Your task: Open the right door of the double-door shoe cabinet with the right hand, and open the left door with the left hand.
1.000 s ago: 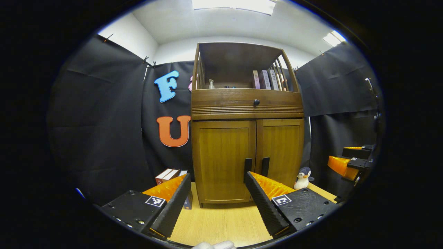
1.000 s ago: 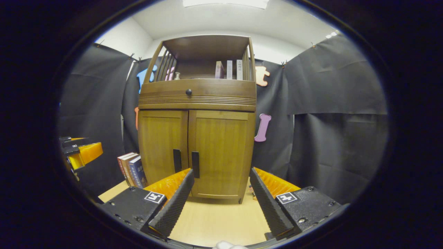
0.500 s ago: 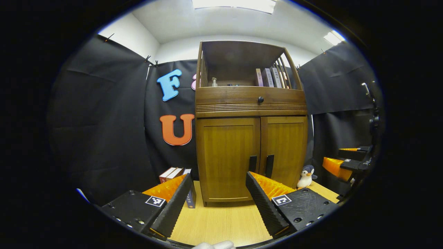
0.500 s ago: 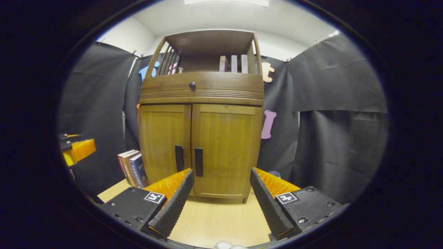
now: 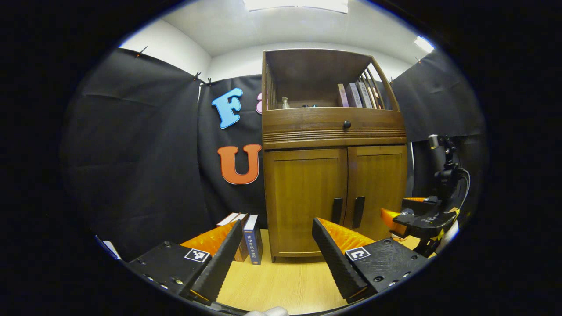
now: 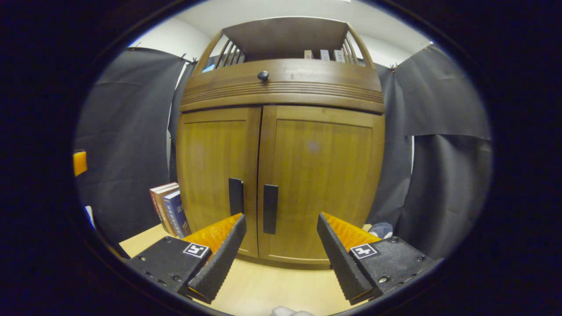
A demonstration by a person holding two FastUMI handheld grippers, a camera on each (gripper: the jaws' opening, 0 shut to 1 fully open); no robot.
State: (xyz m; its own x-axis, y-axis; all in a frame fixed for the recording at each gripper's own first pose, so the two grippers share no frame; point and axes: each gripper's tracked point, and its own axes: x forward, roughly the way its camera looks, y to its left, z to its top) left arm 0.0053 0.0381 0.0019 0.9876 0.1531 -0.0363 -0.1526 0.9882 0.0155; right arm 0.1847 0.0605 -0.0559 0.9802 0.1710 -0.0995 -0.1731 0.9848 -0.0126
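The wooden shoe cabinet [image 5: 333, 140] stands on the table with both doors closed. In the right gripper view it is close: the left door [image 6: 210, 166] and the right door [image 6: 325, 175] meet at the middle, each with a dark upright handle, the left handle [image 6: 235, 196] and the right handle [image 6: 270, 209]. My right gripper [image 6: 281, 237] is open just short of the doors, and the right handle stands between its fingers' lines, a little farther on. My left gripper [image 5: 276, 239] is open and farther back, facing the left door [image 5: 305, 197]. The right gripper [image 5: 408, 219] also appears before the right door [image 5: 380, 184].
Several books [image 5: 248, 237] stand on the table left of the cabinet, the same books [image 6: 169, 210] in the right gripper view. A drawer with a knob [image 6: 263, 75] sits above the doors, under an open shelf with books [image 5: 355, 94]. Light wooden tabletop [image 5: 285, 281] lies before the cabinet.
My right gripper has moved forward, much closer to the doors. The left gripper has turned a little left, so the cabinet sits farther right in its view. Both doors stay closed.
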